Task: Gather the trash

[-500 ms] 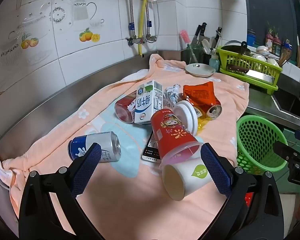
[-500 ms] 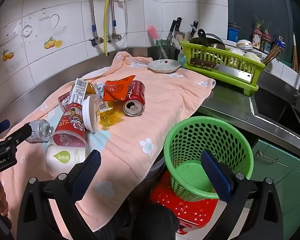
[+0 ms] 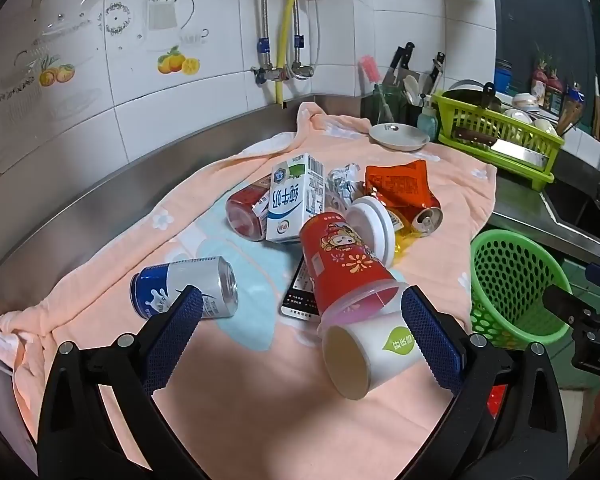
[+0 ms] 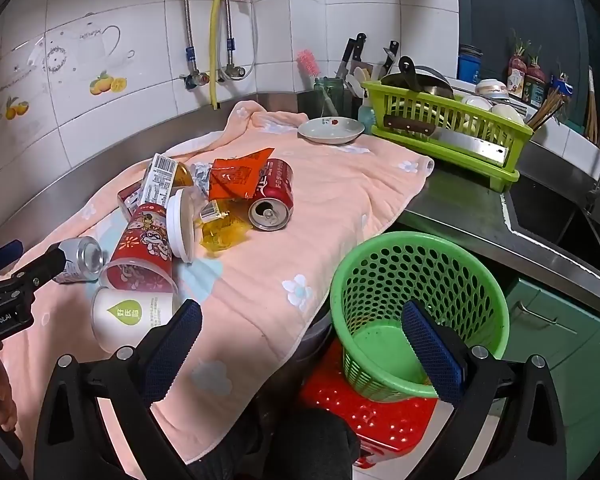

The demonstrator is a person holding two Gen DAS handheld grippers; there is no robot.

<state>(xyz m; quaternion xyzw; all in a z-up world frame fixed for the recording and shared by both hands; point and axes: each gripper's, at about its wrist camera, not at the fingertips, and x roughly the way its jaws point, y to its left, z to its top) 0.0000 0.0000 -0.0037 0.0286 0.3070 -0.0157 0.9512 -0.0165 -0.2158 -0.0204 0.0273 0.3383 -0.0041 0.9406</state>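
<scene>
Trash heaped mid-towel [image 3: 236, 400] on the desk: white paper cup [image 3: 374, 350] nearest, against red cup [image 3: 342, 262], milk carton [image 3: 294, 204] behind. Both jaws wide apart, empty. Green basket [image 4: 416, 280] beside desk edge. Blue can [image 3: 184, 292] lying apart, leftward.

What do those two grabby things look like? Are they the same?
Yes, they match. Each gripper, left and right, has chunky black arms with silver screws. The fingers wear dark blue pads with a bumpy, dotted texture. White letters are printed on the left gripper's side, seen from the right camera.
</scene>
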